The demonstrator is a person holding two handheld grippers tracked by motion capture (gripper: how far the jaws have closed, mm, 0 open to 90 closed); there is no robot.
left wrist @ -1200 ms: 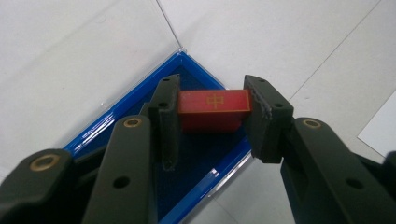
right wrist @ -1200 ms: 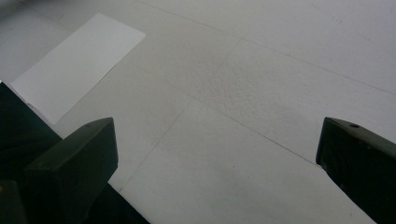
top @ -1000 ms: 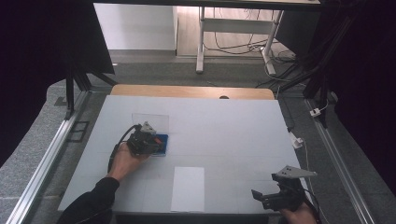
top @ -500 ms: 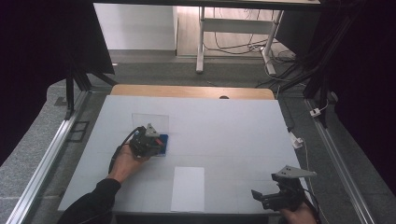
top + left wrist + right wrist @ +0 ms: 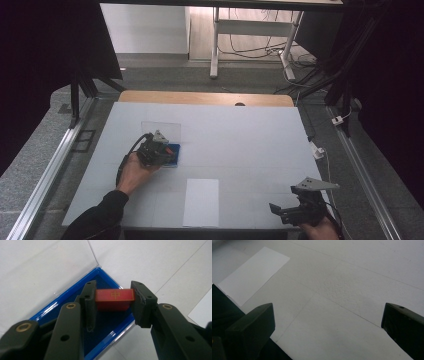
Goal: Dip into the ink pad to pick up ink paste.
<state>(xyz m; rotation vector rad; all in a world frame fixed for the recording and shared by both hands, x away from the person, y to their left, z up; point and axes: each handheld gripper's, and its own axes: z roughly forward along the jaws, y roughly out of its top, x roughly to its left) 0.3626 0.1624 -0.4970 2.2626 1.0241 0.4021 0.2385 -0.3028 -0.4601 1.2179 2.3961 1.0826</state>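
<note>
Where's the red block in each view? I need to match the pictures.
High view: red block sits left of centre, at the left gripper's tip, over the blue case.
Left gripper view: block at centre, clamped between the fingers.
Right gripper view: bare table and white sheet.
Shared landmark: the blue case.

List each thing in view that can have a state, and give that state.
left gripper: shut on the red block, over the blue case.
red block: clamped between the jaws, gold-marked face up.
blue case: open, its clear lid laid back flat on the table.
right gripper: open, nothing between its jaws.
white sheet: lying flat, untouched.
</note>
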